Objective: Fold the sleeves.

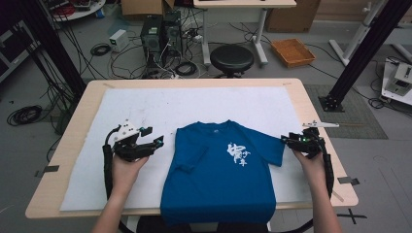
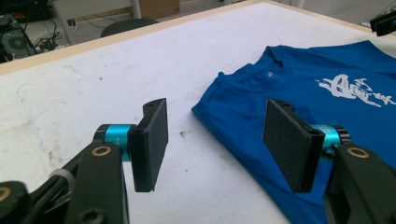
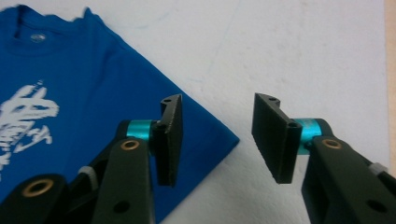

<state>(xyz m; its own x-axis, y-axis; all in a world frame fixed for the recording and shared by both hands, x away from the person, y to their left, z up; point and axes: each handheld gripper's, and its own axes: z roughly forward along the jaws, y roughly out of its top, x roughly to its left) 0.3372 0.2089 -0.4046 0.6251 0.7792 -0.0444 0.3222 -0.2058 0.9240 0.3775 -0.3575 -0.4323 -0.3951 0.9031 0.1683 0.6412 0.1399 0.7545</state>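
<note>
Overhead, a blue T-shirt (image 1: 221, 170) lies face up in the middle of a white mat (image 1: 121, 111) on the table (image 1: 77, 104), white lettering on its chest, one sleeve folded in over the body, its hem hanging over the near edge. The left gripper (image 1: 158, 141) sits beside it, the right gripper (image 1: 286, 140) at the spread sleeve. Along the left gripper (image 2: 215, 144), its jaws stand wide apart and empty, the collar just beyond. Along the right gripper (image 3: 217, 135), the jaws are parted with nothing pinched, poised over the sleeve corner.
</note>
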